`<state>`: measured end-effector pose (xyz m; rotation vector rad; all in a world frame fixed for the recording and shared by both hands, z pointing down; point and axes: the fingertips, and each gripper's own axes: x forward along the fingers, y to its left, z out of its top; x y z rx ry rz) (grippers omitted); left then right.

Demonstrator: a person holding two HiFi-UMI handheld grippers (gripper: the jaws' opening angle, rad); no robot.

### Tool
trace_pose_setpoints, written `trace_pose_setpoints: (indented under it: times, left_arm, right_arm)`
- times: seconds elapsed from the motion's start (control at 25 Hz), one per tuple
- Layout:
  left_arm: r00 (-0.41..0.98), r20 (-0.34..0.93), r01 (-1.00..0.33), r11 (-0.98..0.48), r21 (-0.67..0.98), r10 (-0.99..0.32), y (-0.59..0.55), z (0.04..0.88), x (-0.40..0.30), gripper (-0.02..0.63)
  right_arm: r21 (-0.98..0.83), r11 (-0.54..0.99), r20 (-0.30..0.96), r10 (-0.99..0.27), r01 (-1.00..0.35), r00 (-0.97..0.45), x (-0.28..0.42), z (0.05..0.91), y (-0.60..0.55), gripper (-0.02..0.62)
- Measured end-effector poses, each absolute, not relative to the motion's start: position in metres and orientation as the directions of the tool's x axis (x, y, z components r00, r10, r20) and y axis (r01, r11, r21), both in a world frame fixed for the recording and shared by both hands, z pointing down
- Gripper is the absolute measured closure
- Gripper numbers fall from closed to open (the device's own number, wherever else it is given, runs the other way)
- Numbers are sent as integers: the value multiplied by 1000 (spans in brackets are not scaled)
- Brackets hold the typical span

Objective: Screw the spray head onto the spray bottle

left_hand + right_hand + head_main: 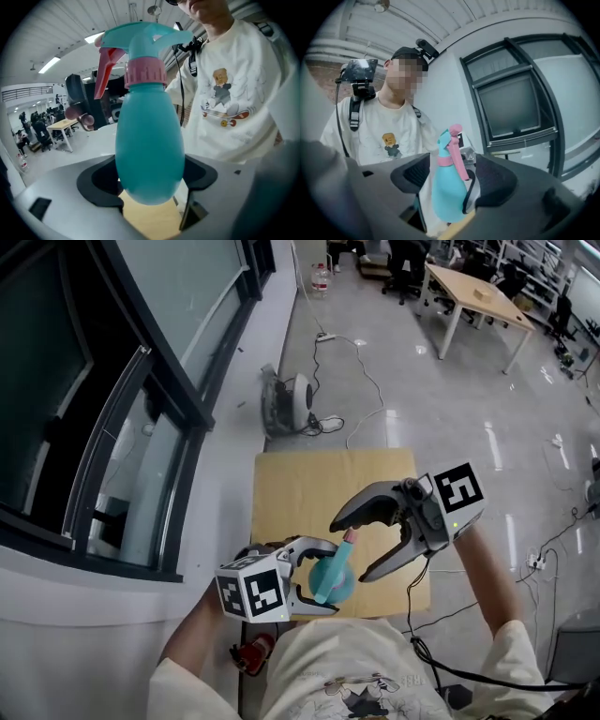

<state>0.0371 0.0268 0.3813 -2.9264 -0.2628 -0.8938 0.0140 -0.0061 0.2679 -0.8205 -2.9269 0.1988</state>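
The bottle [330, 579], teal and egg-shaped, is being held over the near edge of the table [300, 484], close to the person's shirt [375, 662]. The spray head [348, 538] is sitting on its neck, with a pink collar [145, 72] under the teal top and a red trigger [105, 70] hanging down one side.

The bottle's lower body is being clamped by the left gripper [319, 579]; in the left gripper view a dark pad is being pressed against each flank of the bottle [149, 145], and the wooden top is being seen below its base.

The right gripper [354, 547] is being held with its jaws spread wide. In the head view its two fingertips are lying on either side of the spray head, apart from it; in the right gripper view the bottle [449, 192] is being framed between the pads, and nothing is being gripped.

Beyond the table, a fan [286, 407] is lying on the floor beside the window [141, 409].
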Motion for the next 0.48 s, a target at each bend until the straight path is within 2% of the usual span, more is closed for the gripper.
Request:
trace_pose_setpoints:
  times: [0.12,0.28,0.48]
  left_arm:
    - [775,599,253,-967,-5,200,42,391,39,204]
    - [748,616,303,-953,14,247,52,397,41,204]
    - [735,623,327,-945,20,267,52,397,45,204]
  right_arm:
    - [-163,770,68,632,617,-772,12,274,16,307]
    - [-165,701,73,710,694,-700,13,278,34,322]
    - [-180,664,79,746,726,-662,16,279,40,457]
